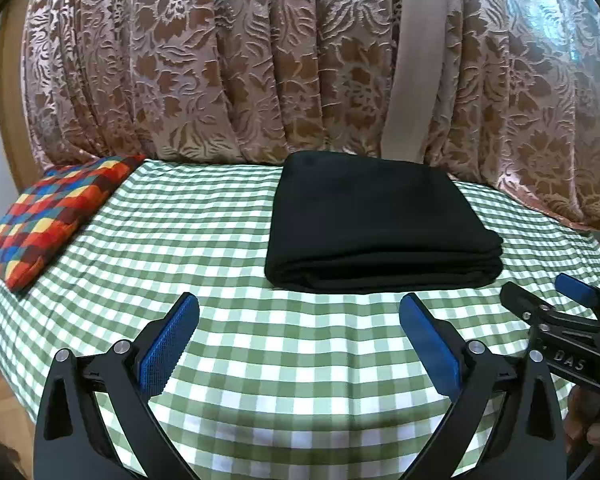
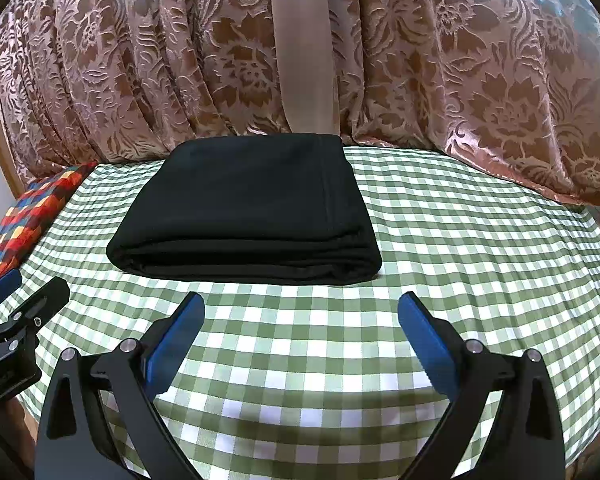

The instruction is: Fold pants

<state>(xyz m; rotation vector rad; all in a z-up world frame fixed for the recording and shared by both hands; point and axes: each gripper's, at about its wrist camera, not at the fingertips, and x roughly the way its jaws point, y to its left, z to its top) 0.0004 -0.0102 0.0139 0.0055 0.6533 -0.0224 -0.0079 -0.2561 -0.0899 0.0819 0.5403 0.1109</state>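
left gripper wide apart, empty, right gripper likewise, pants untouched

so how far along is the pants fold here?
Looks done: the black pants lie in a compact stacked rectangle on the checked cloth, layered fold edge facing the cameras. In hand: nothing. The left gripper and right gripper both hang open, short of the bundle, not touching it. Left: at most tidying; no loose leg shows.
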